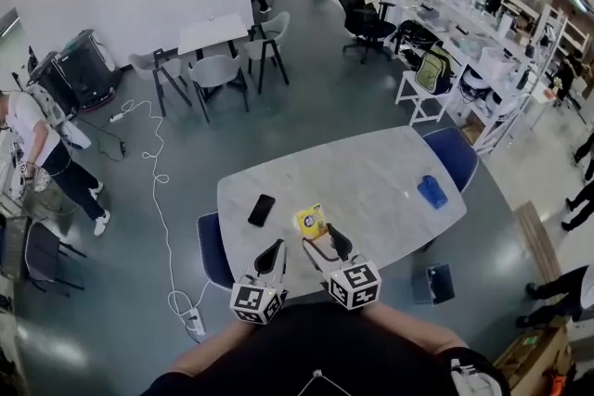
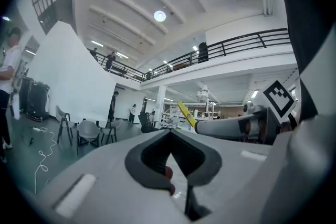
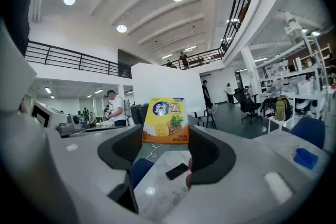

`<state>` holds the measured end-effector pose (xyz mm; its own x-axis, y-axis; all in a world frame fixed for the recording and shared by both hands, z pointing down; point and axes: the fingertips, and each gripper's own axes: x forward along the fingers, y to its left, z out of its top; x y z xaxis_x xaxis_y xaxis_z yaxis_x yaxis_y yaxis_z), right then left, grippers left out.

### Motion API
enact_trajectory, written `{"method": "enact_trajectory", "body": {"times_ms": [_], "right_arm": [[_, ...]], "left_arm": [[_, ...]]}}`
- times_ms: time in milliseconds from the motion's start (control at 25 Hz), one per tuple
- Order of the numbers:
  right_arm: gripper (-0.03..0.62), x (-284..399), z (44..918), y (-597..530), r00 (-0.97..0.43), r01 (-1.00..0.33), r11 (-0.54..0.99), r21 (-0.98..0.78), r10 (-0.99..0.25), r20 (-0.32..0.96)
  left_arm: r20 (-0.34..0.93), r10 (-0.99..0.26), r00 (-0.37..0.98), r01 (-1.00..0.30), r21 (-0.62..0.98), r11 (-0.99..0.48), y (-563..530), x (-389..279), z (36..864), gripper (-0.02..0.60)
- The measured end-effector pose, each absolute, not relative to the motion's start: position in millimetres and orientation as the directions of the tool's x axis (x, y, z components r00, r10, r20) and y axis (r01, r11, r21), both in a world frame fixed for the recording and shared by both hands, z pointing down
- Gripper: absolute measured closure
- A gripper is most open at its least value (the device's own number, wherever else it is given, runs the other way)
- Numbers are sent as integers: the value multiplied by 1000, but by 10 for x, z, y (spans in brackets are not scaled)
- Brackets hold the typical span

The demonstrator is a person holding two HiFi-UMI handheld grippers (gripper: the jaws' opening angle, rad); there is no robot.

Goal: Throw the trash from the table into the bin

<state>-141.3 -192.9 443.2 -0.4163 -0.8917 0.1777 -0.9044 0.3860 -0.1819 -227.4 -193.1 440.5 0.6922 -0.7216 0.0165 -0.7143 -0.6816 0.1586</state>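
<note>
**One light pouch, clamped by its edges**

One yellow snack pouch [image 3: 164,120] with a pineapple printed on it stands upright between the tips of the right gripper [image 3: 165,136]. The jaws press in on its two side edges near the bottom, with its printed face turned toward the camera. In the head view the pouch [image 1: 311,221] hangs just above the near edge of the marble-look table [image 1: 371,172], clear of the top.

It looks thin and nearly weightless, with a glossy skin, so it is likely slick. It also probably bows or pops out if squeezed much harder across its width. A pinch across the flat faces, low on the body, would be the surer hold. With the present grip, a steady, unhurried carry seems wise.

The left gripper [image 2: 169,136] has its jaws drawn together on nothing and sits just beside the right one [image 1: 322,243].

A black phone [image 1: 262,210] lies on the table left of the pouch, and a blue item [image 1: 432,191] lies toward the far right end. I cannot tell whether that item is trash. No bin can be made out for certain.
</note>
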Motion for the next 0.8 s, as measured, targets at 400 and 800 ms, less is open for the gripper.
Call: {"method": "enact_trajectory", "body": {"times_ms": [400,800], "right_arm": [[292,-1442,4386,-1927,-394,-916,368,-161,-901,180],[292,-1532,4425,-1703,-312,-946,288,-145,-934,177]], "left_arm": [[6,-712,702,-702,174,-691,-1915,-2316,4390,581],[2,-665,747,-653,185,-734,-1777,-2423,4437,581]]}}
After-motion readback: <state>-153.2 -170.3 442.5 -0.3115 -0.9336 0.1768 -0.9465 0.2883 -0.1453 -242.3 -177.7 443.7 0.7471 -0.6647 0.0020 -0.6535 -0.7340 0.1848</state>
